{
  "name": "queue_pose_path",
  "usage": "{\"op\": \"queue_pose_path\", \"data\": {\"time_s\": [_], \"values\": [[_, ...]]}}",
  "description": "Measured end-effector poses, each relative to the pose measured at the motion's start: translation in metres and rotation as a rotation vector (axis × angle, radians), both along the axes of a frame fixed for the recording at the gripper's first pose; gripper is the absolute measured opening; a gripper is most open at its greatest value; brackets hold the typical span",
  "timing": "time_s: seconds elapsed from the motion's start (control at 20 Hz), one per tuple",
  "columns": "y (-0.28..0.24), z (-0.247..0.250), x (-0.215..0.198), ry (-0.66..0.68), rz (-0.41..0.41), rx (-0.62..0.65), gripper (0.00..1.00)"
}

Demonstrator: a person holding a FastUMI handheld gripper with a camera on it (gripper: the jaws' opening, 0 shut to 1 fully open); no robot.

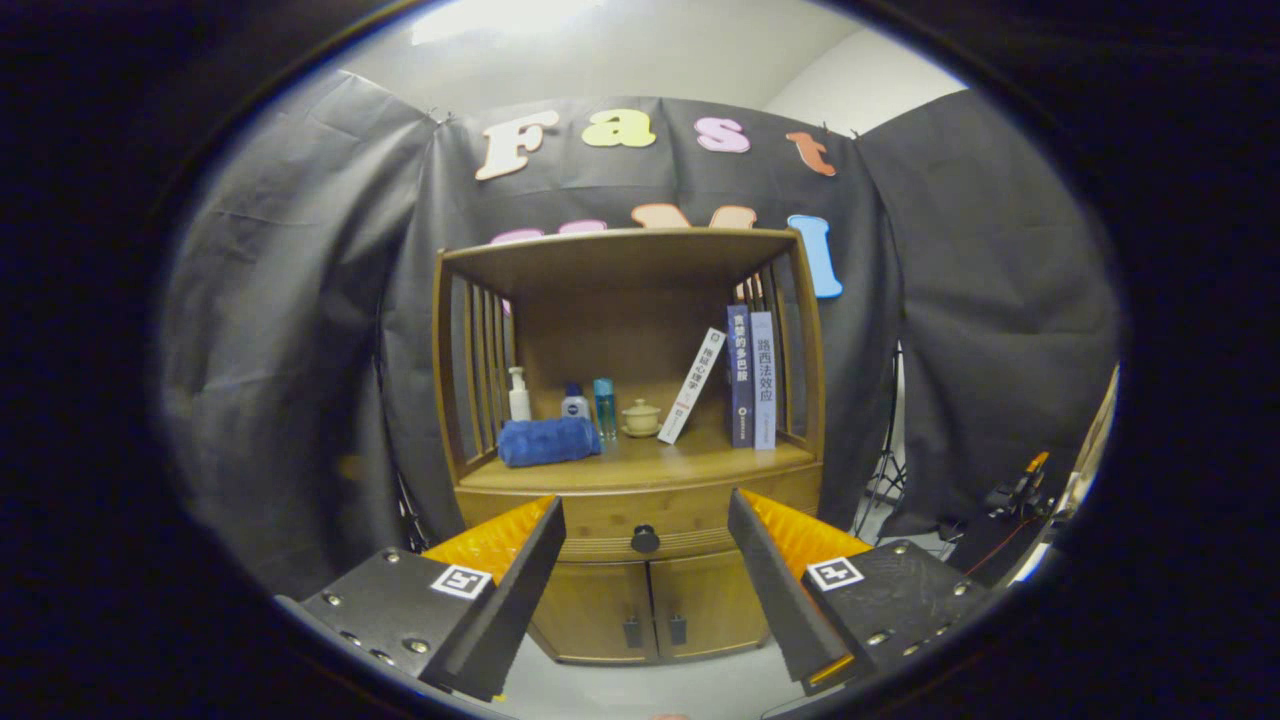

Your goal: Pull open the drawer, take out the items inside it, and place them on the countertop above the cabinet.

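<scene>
A wooden cabinet (630, 470) stands ahead against the black cloth wall. Its drawer (640, 520) is closed, with a dark round knob (645, 539) at its middle. The countertop (690, 462) above the drawer is an open shelf bay. My gripper (645, 520) is open, its two fingers spread wide to either side of the knob and still short of the cabinet. Nothing is between the fingers. What lies inside the drawer is hidden.
On the countertop sit a rolled blue towel (548, 441), a pump bottle (518, 395), two small bottles (590, 403), a lidded cup (641, 417) and three books (750, 380), one leaning. Two lower doors (650, 605) are closed. A tripod and gear (1010, 495) stand at the right.
</scene>
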State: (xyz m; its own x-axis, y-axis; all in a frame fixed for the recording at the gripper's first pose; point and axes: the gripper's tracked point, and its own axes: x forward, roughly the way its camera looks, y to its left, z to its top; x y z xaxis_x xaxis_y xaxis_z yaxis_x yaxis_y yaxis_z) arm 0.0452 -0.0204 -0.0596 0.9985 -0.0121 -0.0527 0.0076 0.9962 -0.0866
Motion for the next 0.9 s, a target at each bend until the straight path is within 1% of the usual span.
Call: {"op": "queue_pose_path", "data": {"time_s": [0.15,0.35,0.5,0.55,0.6,0.65,0.75,0.8,0.85,0.9], "values": [[-0.007,-0.027,0.030,0.016,0.009,-0.015,0.99],[-0.016,-0.081,0.072,0.063,0.019,-0.014,0.99],[-0.012,-0.113,0.116,0.064,0.048,-0.026,0.99],[-0.005,-0.123,0.131,0.059,0.074,-0.024,0.99],[-0.002,-0.134,0.147,0.056,0.096,-0.040,0.99],[-0.002,-0.150,0.159,0.075,0.093,-0.069,0.99],[-0.002,-0.184,0.174,0.126,0.089,-0.102,0.89],[-0.003,-0.198,0.183,0.145,0.093,-0.108,0.89],[-0.005,-0.200,0.192,0.146,0.090,-0.105,0.89],[-0.006,-0.197,0.198,0.135,0.094,-0.079,0.85]]}}
